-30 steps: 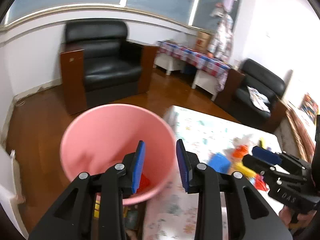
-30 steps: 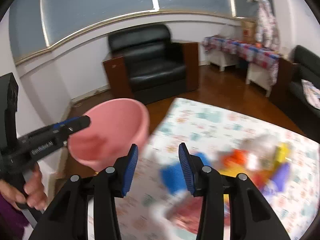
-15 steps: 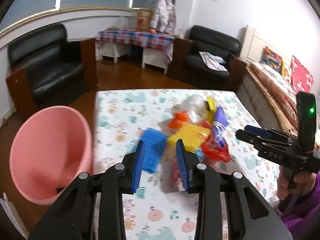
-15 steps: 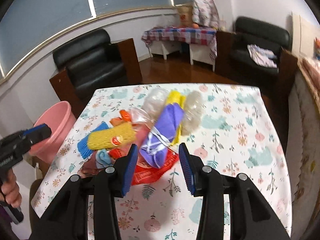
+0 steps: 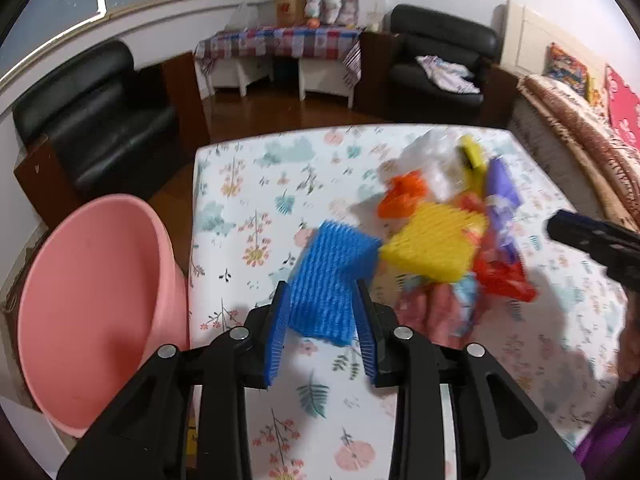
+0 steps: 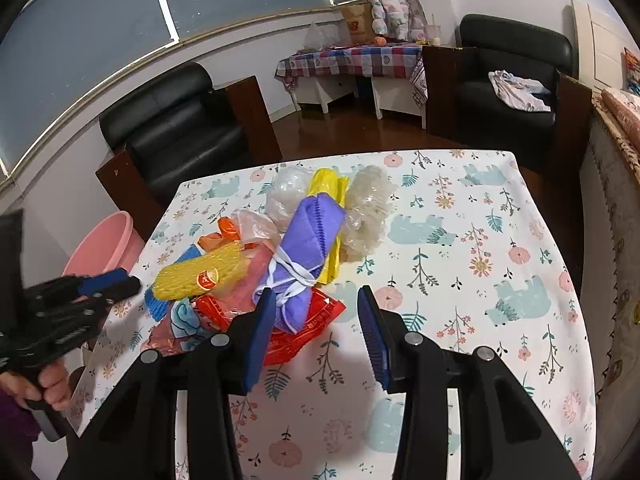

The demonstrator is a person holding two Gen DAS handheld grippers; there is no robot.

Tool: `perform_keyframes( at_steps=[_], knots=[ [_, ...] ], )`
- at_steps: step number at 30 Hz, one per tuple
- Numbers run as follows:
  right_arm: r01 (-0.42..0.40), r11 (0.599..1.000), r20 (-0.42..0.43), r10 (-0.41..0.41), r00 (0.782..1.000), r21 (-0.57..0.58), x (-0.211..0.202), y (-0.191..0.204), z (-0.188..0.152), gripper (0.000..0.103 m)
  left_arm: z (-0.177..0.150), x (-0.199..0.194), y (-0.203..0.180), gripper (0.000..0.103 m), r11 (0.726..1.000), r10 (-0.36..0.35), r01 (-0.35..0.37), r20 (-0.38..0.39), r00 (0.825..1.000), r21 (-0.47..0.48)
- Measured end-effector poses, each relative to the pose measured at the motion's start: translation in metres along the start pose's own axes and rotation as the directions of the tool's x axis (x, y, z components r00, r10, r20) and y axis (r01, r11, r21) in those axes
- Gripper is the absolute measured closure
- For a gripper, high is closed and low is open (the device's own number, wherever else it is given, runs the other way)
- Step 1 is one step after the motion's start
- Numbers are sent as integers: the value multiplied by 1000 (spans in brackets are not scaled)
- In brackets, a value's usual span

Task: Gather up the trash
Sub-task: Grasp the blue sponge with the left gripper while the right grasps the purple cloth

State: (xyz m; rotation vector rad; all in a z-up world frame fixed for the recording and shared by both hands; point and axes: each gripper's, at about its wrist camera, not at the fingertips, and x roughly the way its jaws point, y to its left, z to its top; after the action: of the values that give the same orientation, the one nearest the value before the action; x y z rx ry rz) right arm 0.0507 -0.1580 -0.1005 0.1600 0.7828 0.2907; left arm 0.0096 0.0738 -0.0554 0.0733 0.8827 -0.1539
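Floral-cloth worktop (image 6: 480, 240) in living room. Blue foam net (image 5: 332, 280), ribbed, flat, long axis running away from camera, lies at trash pile (image 6: 280, 248) near edge, between released left hand-held gripper (image 5: 322, 336) pads. Right hand-held gripper (image 6: 316, 336) released over purple bag (image 6: 308, 240). Pink bucket (image 5: 92, 304) beside worktop.

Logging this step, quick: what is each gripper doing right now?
Left gripper: open, jaws either side of the blue foam net, not clamped.
Right gripper: open, holding nothing, beside the purple bag.
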Motion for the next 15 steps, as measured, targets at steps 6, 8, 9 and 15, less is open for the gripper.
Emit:
perform_keyframes(
  at_steps=[6, 8, 9, 15],
  knots=[
    [-15, 1000, -15, 15, 1000, 19, 2, -5, -3, 60, -6, 30, 14, 71, 998, 21, -25, -67, 998, -62],
    [-15, 1000, -15, 15, 1000, 16, 3, -5, -3, 60, -9, 29, 14, 71, 997, 19, -23, -49, 999, -74],
    [-16, 1000, -15, 16, 1000, 16, 4, -4, -2, 59, -10, 28, 13, 71, 997, 22, -25, -43, 999, -74],
    [-43, 998, -15, 43, 999, 36, 8, -5, 3, 59, -13, 16, 13, 97, 996, 2, -2, 1, 1000, -87]
  ],
)
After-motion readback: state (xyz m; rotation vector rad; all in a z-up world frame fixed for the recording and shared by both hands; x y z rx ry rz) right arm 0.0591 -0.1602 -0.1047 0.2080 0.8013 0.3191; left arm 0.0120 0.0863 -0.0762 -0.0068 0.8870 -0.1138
